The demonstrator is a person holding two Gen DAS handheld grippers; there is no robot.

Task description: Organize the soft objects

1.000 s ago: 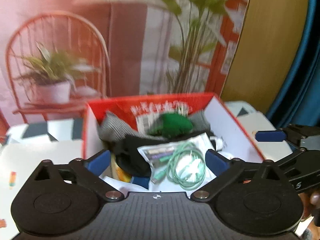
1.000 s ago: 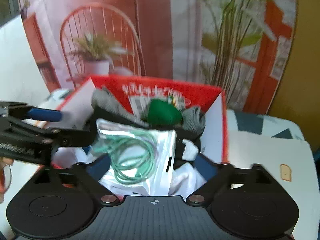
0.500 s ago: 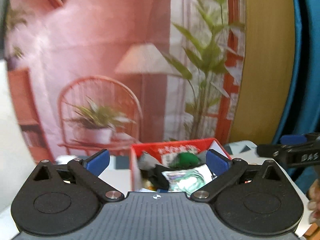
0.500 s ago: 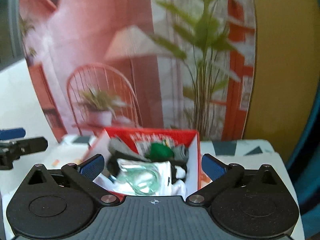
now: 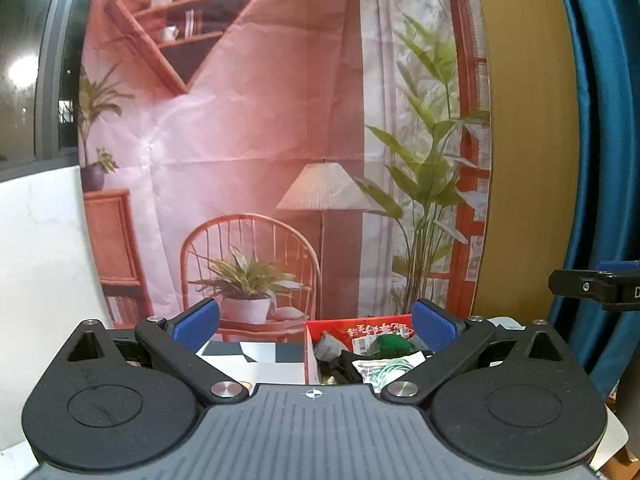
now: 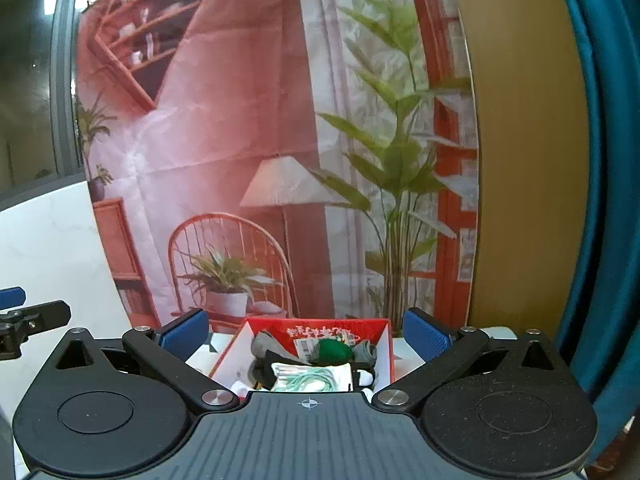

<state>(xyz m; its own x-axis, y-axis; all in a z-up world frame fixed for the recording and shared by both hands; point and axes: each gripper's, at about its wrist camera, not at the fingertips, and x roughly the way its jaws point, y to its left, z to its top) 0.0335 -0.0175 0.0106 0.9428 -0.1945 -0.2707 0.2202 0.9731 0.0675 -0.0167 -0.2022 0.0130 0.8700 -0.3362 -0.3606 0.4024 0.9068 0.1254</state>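
A red cardboard box [image 5: 310, 346] [image 6: 385, 354] stands on the table, stuffed with soft things. In it lie a green plush piece [image 5: 394, 342] [image 6: 334, 351], grey cloth [image 5: 330, 348] [image 6: 264, 345], black fabric [image 5: 348, 366] and a clear bag with a coiled green cable [image 5: 390, 368] [image 6: 314, 378]. My left gripper [image 5: 316, 322] is open and empty, held back from the box. Open and empty too, my right gripper [image 6: 306, 330] hangs well short of the box. Each gripper's tip shows at the edge of the other's view.
A printed backdrop [image 5: 256, 152] with a chair, lamp and plants hangs behind the table. A yellow board [image 5: 532, 160] and a blue curtain [image 5: 600, 160] stand to the right. The white tabletop [image 5: 260, 368] has dark patterned patches left of the box.
Both grippers have pulled back and up from the box, which now looks small and far. The bag with the green cable stays in the box. Both grippers stay open.
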